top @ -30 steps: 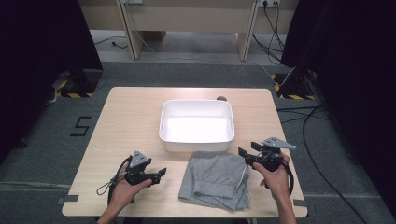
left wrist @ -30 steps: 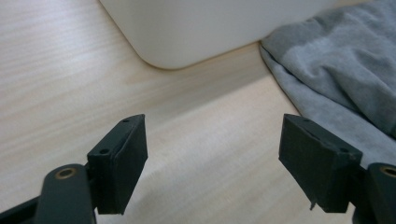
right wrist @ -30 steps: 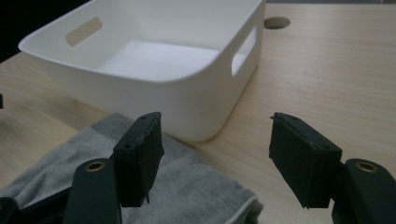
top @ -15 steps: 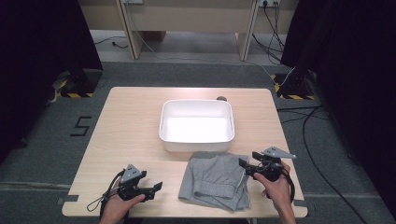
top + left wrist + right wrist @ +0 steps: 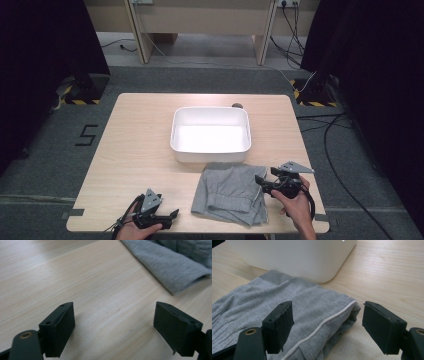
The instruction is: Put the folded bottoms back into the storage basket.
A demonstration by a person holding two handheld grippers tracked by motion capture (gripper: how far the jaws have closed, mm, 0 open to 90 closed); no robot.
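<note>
Item: grey garment (image 5: pixel 231 194), folded, laid flat on the wooden table (image 5: pixel 135 150) at the near edge, at 6 o'clock from the white tub (image 5: pixel 210 131) and touching its near wall. Right gripper (image 5: pixel 261 182): jaws spread, nothing held, poised at the garment's 3 o'clock edge; in the right gripper view the folded corner with white piping (image 5: pixel 329 318) is seen lying between the jaws. Left gripper (image 5: pixel 173 215): released, empty, held low over bare wood at 9 o'clock of the garment, whose near hem (image 5: pixel 175 270) is seen at 1 o'clock in the left gripper view, apart from the jaws. Step judged in hand: the garment's edges are to be taken for lifting, probably toward the tub. Handling note: all folded layers are best pinched together, well inside the piped edge, so none slips free; the lower jaw should be slid under the cloth along the wood. The left gripper would first need to be brought in to the hem, so both sides are raised evenly.
</note>
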